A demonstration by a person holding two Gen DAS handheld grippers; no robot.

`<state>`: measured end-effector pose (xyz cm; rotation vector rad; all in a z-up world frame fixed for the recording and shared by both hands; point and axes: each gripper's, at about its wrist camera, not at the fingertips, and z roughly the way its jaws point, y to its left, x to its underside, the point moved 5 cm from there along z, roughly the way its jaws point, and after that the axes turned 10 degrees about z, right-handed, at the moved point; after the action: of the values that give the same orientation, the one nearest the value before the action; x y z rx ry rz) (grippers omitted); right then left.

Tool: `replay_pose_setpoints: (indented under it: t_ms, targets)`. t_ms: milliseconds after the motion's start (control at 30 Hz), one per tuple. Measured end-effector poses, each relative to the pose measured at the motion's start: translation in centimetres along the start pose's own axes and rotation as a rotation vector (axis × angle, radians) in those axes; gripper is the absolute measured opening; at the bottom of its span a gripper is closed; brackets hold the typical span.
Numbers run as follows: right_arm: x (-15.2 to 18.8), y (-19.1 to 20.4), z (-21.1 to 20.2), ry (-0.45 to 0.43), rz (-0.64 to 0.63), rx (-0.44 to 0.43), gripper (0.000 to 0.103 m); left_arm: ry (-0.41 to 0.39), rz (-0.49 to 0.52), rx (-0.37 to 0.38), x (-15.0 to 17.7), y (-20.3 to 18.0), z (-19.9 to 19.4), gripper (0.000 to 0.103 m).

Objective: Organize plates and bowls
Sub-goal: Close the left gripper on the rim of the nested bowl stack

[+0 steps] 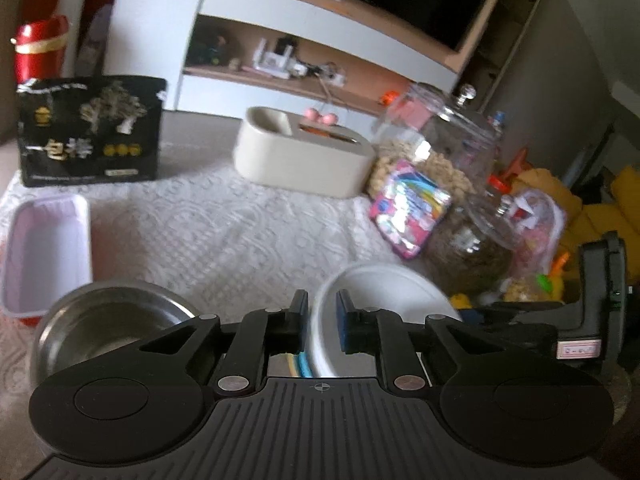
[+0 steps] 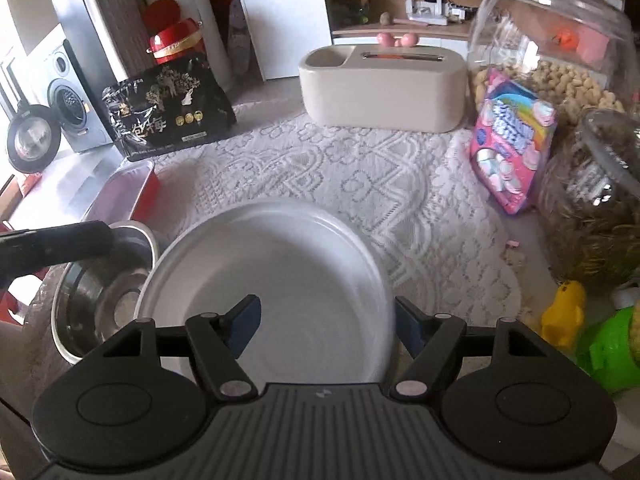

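Observation:
A white plate (image 2: 272, 272) lies on the lace cloth, its left edge overlapping a steel bowl (image 2: 100, 300). My right gripper (image 2: 326, 308) hangs open over the plate's near side. One blue pad is above the plate's inside and the other is at its right rim, and neither presses on it. In the left wrist view my left gripper (image 1: 323, 320) is nearly closed, with the white plate's (image 1: 380, 292) left rim filling the narrow gap between the pads. The steel bowl (image 1: 112, 320) sits just left of those fingers. The left tool's black arm (image 2: 60, 242) reaches in above the bowl.
A pink-lined red tray (image 1: 44, 248) stands left of the bowl. Behind it is a black snack bag (image 1: 88, 132). A beige tissue box (image 1: 300, 156) is at the back, with glass jars (image 1: 440, 140) and a pink sweets pack (image 1: 408, 208) on the right. A yellow duck toy (image 2: 564, 312) lies near the right gripper.

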<state>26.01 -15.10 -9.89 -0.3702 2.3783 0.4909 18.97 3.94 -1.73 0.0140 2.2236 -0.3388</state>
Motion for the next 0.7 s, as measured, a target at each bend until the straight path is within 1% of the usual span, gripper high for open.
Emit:
replay_pose_setpoints:
  t_ms: [33,67,167,267,300,367,400,467,567,700]
  targets:
    - [0.1,-0.4,-0.2,-0.003,0.004,0.005,0.073,0.011,0.008,0.004,0.0,-0.3,0.2,0.016]
    - [0.2,-0.7,-0.1,-0.003,0.008,0.011,0.073,0.024,0.023,-0.007,0.1,-0.7,0.4,0.016]
    - [0.7,-1.7,1.1,0.041,0.019,0.04,0.073,0.091,0.072,-0.086,0.4,-1.3,1.8,0.016]
    - [1.5,-2.5,2.6,0.096,0.044,0.064,0.073,0.164,0.067,-0.113,0.8,-1.1,3.3,0.017]
    - [1.6,-2.7,3.0,0.111,0.054,0.063,0.073,0.183,0.061,-0.114,0.9,-0.9,3.8,0.018]
    - [2.0,-3.1,3.7,0.143,0.076,0.045,0.072,0.218,0.063,-0.118,1.1,-0.7,4.5,0.025]
    - [2.1,-3.2,4.0,0.157,0.085,0.035,0.07,0.234,0.069,-0.125,1.2,-0.7,4.9,0.028]
    - [2.1,-3.5,4.3,0.179,0.113,0.004,0.069,0.262,0.076,-0.137,1.2,-0.5,5.6,0.03]
    - [2.1,-3.8,4.6,0.205,0.154,-0.032,0.067,0.288,0.091,-0.146,1.2,-0.5,6.6,0.031]
    - [2.2,-3.8,4.6,0.204,0.154,-0.034,0.067,0.321,0.086,-0.14,1.5,-0.3,7.8,0.031]
